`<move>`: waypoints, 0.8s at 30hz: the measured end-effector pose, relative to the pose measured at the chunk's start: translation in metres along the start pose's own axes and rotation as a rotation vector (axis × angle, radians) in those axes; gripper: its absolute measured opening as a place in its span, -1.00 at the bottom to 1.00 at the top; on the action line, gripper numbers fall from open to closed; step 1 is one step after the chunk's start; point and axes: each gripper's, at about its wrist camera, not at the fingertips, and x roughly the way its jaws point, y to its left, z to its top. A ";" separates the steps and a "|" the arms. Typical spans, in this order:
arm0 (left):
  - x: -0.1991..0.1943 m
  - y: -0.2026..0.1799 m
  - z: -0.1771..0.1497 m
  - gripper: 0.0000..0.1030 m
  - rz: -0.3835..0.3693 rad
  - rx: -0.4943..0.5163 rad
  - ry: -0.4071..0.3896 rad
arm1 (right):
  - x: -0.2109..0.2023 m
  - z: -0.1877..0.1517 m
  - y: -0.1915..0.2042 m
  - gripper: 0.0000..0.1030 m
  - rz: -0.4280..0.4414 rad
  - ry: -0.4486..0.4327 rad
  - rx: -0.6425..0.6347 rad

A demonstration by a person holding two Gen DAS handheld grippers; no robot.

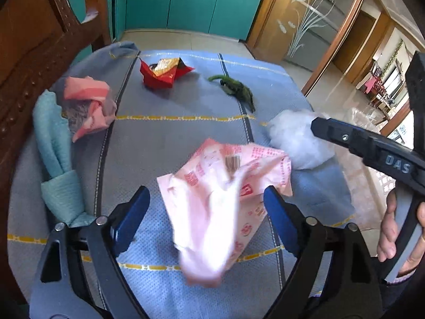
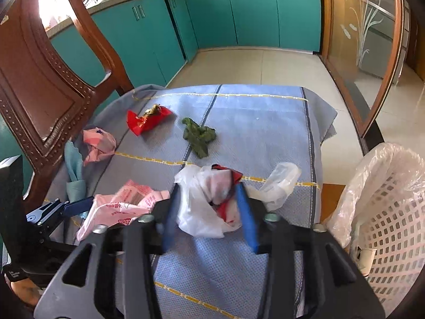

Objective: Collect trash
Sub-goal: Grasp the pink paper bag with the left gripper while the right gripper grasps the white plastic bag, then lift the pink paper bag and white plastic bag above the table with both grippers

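Note:
A pink printed plastic bag (image 1: 223, 199) lies crumpled on the blue cloth-covered table (image 1: 164, 143), between the wide-open fingers of my left gripper (image 1: 207, 210); it also shows in the right wrist view (image 2: 124, 204). My right gripper (image 2: 207, 207) has its fingers on both sides of a white plastic bag with red inside (image 2: 212, 202). That bag shows white in the left wrist view (image 1: 297, 138). Farther off lie a red wrapper (image 1: 164, 74), a green scrap (image 1: 233, 87) and a pink crumpled wrapper (image 1: 90, 103).
A white perforated bin lined with clear plastic (image 2: 385, 212) stands off the table's right edge. A teal napkin (image 1: 55, 164) lies at the left edge. A brown wooden chair (image 2: 45, 79) stands at the left. Teal cabinets (image 2: 212, 18) line the far wall.

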 end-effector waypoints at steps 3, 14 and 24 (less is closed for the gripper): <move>0.006 0.000 0.000 0.70 -0.003 0.007 0.013 | -0.002 0.000 -0.001 0.13 -0.016 -0.010 -0.001; 0.002 -0.010 -0.008 -0.58 0.011 0.065 -0.015 | -0.004 0.001 -0.003 0.24 -0.059 -0.026 0.003; -0.022 -0.012 -0.003 -0.61 0.082 0.075 -0.164 | 0.010 -0.004 0.012 0.47 -0.131 -0.018 -0.079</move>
